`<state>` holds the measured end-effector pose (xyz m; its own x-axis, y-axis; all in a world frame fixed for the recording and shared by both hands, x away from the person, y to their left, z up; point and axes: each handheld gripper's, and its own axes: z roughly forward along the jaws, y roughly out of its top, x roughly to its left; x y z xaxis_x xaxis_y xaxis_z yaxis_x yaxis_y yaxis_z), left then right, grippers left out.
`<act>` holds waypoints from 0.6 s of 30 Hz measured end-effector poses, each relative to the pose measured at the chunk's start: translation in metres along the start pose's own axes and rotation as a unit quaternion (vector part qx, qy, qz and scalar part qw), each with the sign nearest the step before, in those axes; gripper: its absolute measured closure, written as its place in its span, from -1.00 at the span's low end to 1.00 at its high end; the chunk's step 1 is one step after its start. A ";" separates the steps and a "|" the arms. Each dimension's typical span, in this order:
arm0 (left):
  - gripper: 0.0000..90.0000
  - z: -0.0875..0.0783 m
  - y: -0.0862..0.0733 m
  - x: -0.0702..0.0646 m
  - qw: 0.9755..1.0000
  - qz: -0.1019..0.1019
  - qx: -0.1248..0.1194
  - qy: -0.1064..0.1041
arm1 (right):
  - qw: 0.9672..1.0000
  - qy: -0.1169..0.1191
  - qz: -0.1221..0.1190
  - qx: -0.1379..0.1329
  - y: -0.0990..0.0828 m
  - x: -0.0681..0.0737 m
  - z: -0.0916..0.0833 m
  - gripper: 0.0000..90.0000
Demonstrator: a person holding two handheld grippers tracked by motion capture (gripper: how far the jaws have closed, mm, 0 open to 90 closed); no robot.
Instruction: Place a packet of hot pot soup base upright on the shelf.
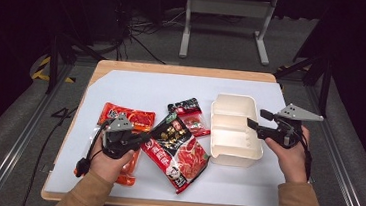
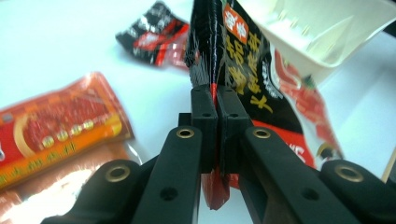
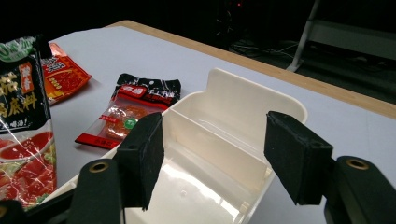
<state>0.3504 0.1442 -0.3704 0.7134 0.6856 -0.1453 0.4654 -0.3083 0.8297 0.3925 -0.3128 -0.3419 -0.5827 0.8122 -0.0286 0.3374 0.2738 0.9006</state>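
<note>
My left gripper [image 1: 149, 136] is shut on the edge of a large black-and-red sauce packet [image 1: 179, 150], which tilts up off the white mat. In the left gripper view the jaws [image 2: 217, 116] pinch the packet's [image 2: 247, 70] thin red seam. My right gripper [image 1: 253, 123] stands open over the right side of a cream two-compartment tray [image 1: 231, 98]. Nothing sits between its jaws in the right gripper view [image 3: 224, 154], and the tray [image 3: 243, 100] below looks bare inside. The held packet [image 3: 23, 116] shows at that view's left.
A small black-and-red packet [image 1: 190, 114] lies left of the tray. An orange-red packet [image 1: 127, 116] lies beyond my left hand, another orange one [image 1: 127, 171] under it. The wooden table edge [image 1: 184, 70] runs along the back, with a metal stand [image 1: 226, 16] on the floor beyond.
</note>
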 end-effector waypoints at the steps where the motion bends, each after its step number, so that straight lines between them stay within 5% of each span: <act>1: 0.95 -0.003 0.004 -0.002 1.000 0.006 -0.007 0.000 | 1.000 0.001 -0.002 0.001 0.000 0.001 0.000 -0.16; 10: 0.96 -0.021 0.022 -0.020 0.998 0.058 -0.039 -0.001 | 1.000 0.006 -0.006 -0.009 0.004 0.005 -0.004 -0.14; 18: 0.96 -0.033 0.034 -0.030 0.994 0.083 -0.068 -0.012 | 1.000 0.014 -0.012 -0.012 0.009 0.010 -0.005 -0.14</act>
<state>0.3277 0.1351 -0.3199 0.7874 0.6164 -0.0126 0.2672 -0.3228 0.9080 0.3859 -0.3045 -0.3325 -0.6115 0.7904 -0.0377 0.3051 0.2795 0.9104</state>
